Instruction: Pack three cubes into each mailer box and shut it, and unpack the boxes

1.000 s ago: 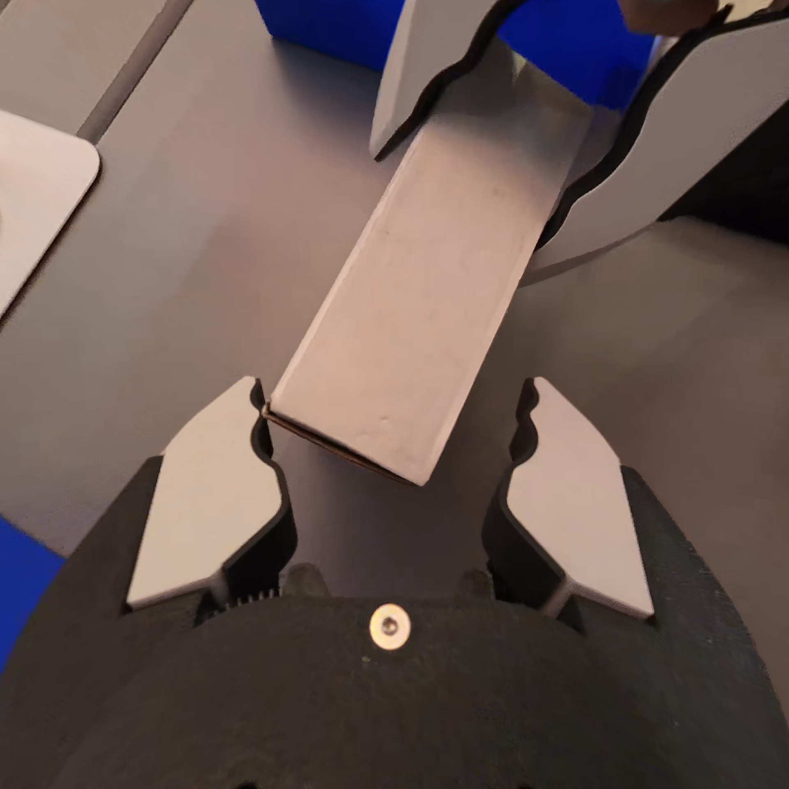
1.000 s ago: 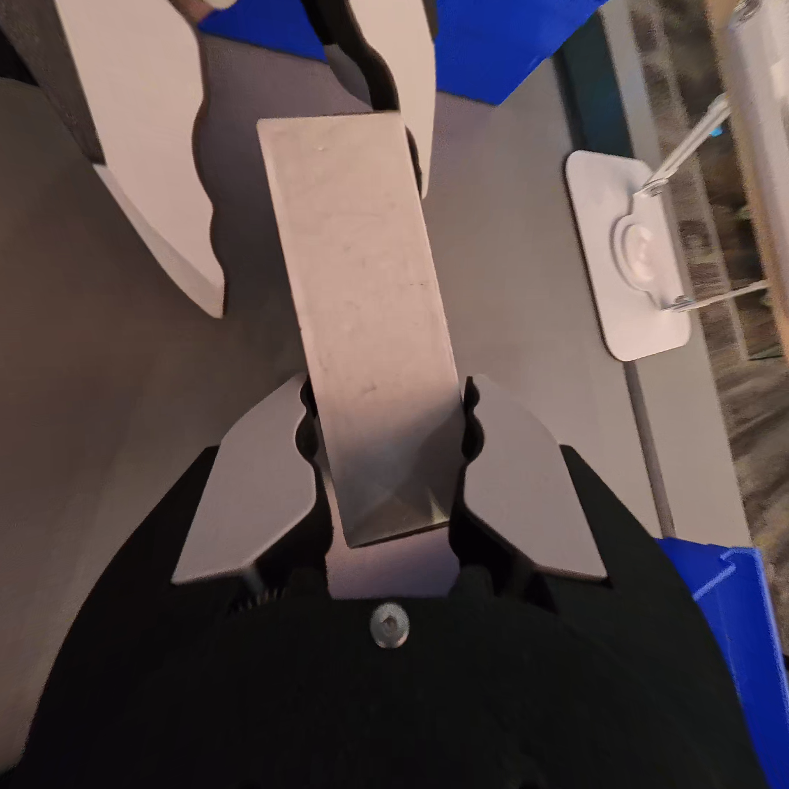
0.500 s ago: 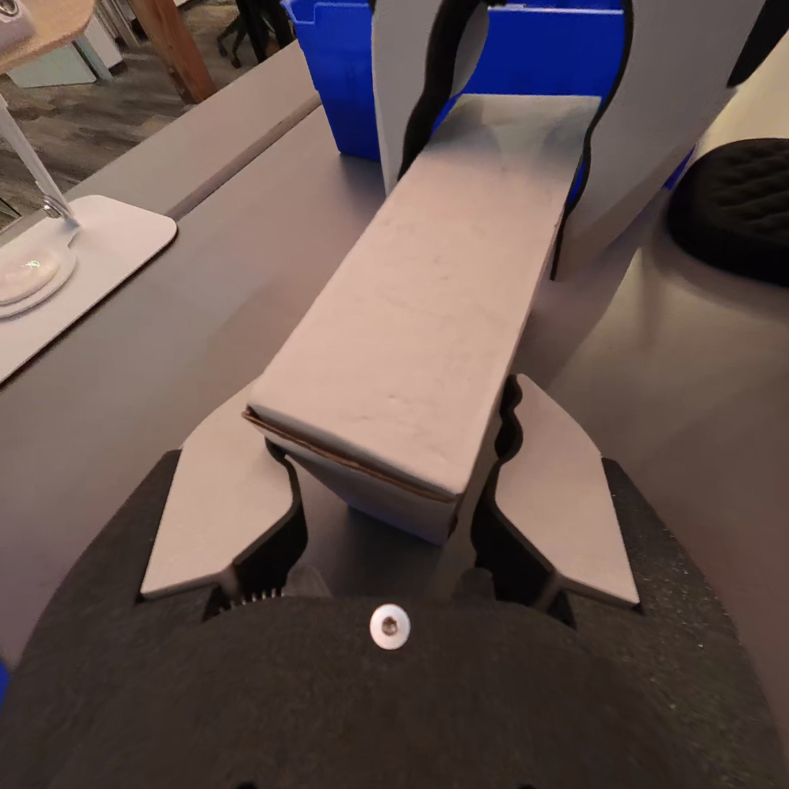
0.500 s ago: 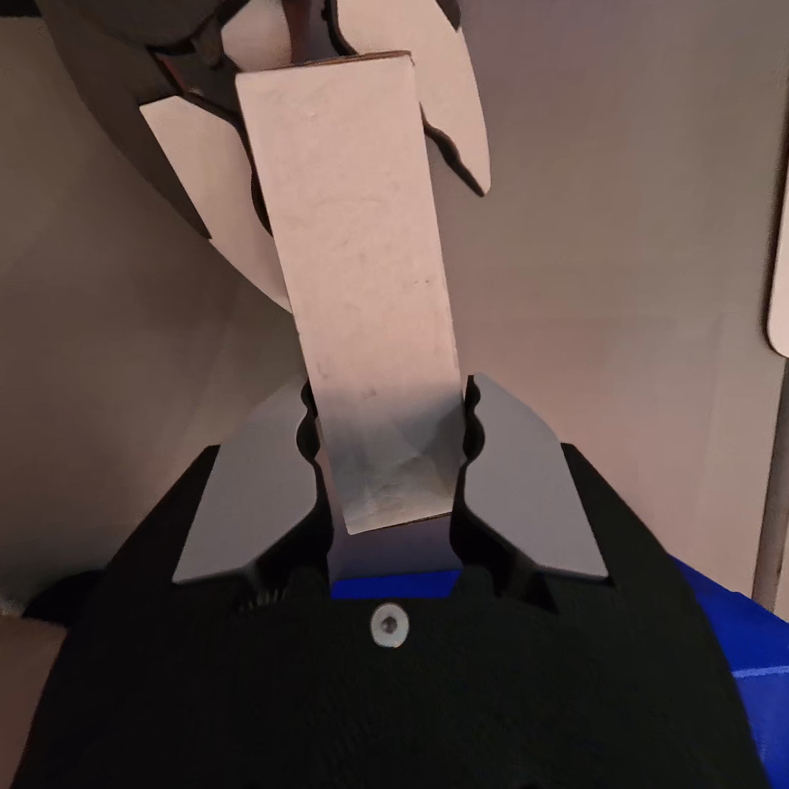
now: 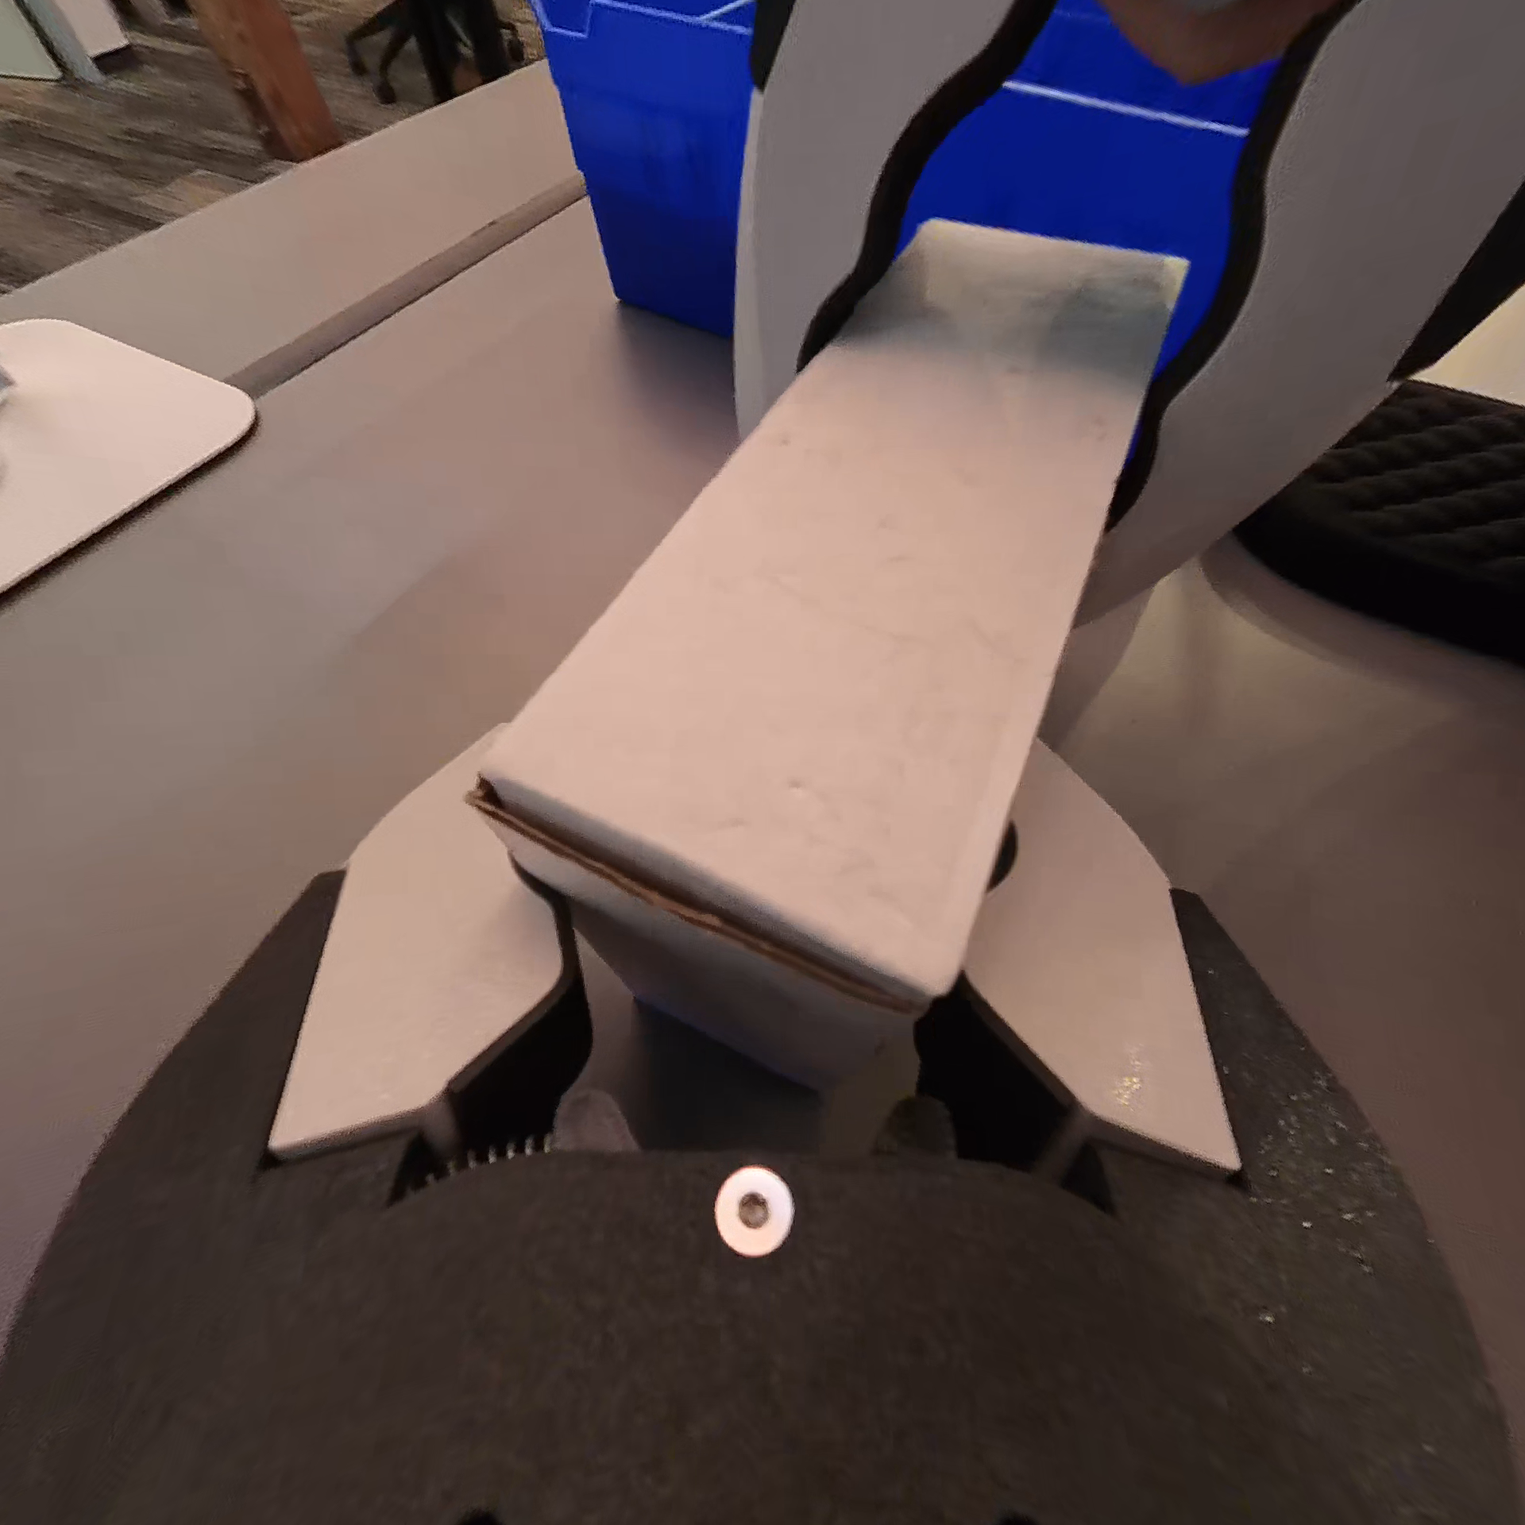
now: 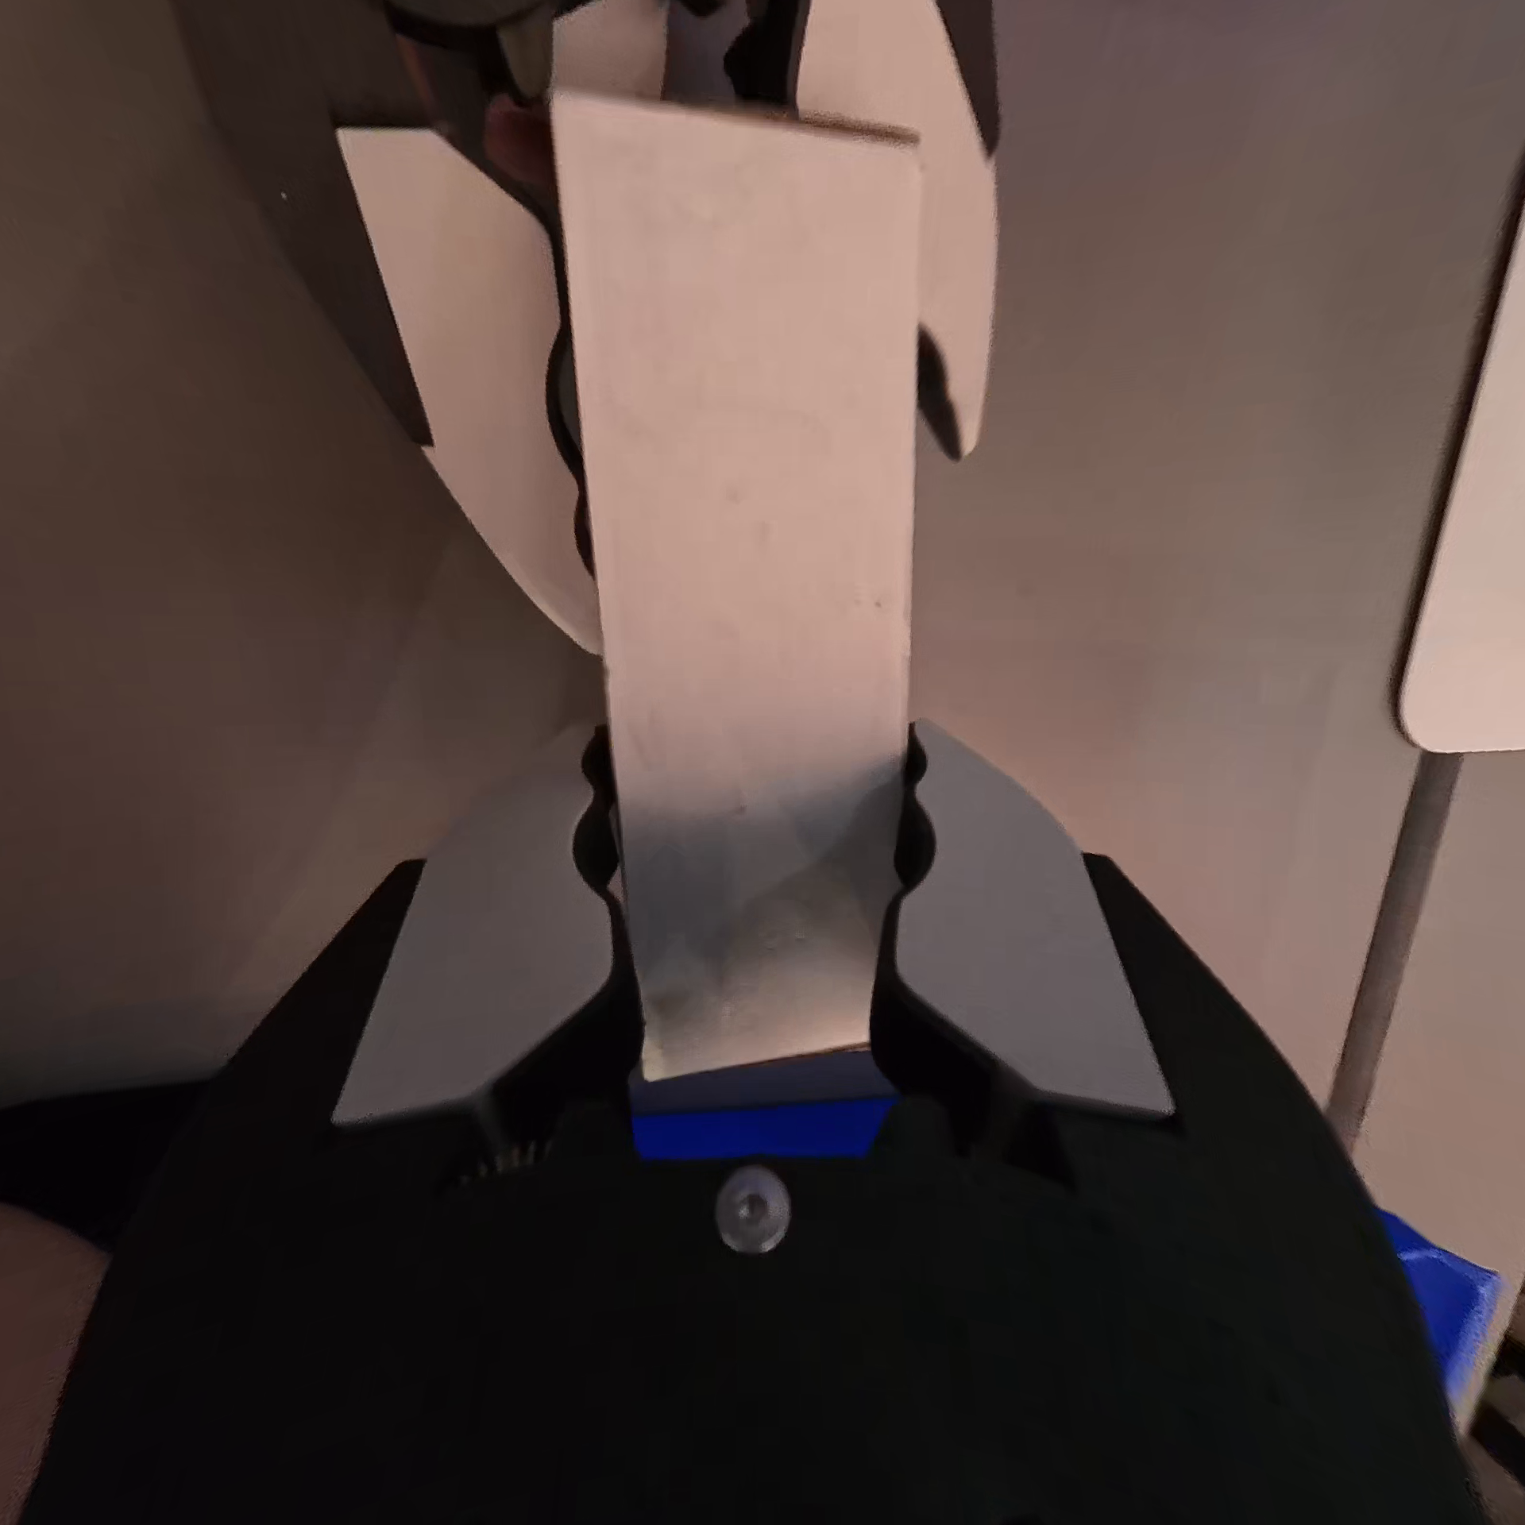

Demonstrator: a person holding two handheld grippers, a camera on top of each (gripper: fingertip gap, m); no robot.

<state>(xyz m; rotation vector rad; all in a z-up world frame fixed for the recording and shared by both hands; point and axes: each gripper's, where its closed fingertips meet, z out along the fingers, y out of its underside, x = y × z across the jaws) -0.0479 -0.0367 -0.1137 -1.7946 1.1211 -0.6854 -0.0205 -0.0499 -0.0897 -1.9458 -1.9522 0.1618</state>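
Observation:
A long white mailer box (image 5: 825, 660), lid shut, is held off the grey table (image 5: 330, 578) between both grippers. My left gripper (image 5: 767, 784) is shut on its near end, with the box slightly tilted between the fingers. My right gripper (image 5: 1031, 272) grips the far end in this view. In the right wrist view, my right gripper (image 6: 755, 743) is shut on the near end of the box (image 6: 743, 413), and the left gripper's fingers (image 6: 462, 347) clasp the far end. No cubes are visible.
A blue bin (image 5: 660, 165) stands on the table behind the box. A white stand base (image 5: 99, 437) lies at the left. A black mesh object (image 5: 1403, 512) sits at the right. The right wrist view shows the white base (image 6: 1469, 495) and a blue bin corner (image 6: 1469, 1353).
My left gripper was open around the box's end and has closed on it. The box has been lifted, and both cameras have swung with it. The right grip is unchanged.

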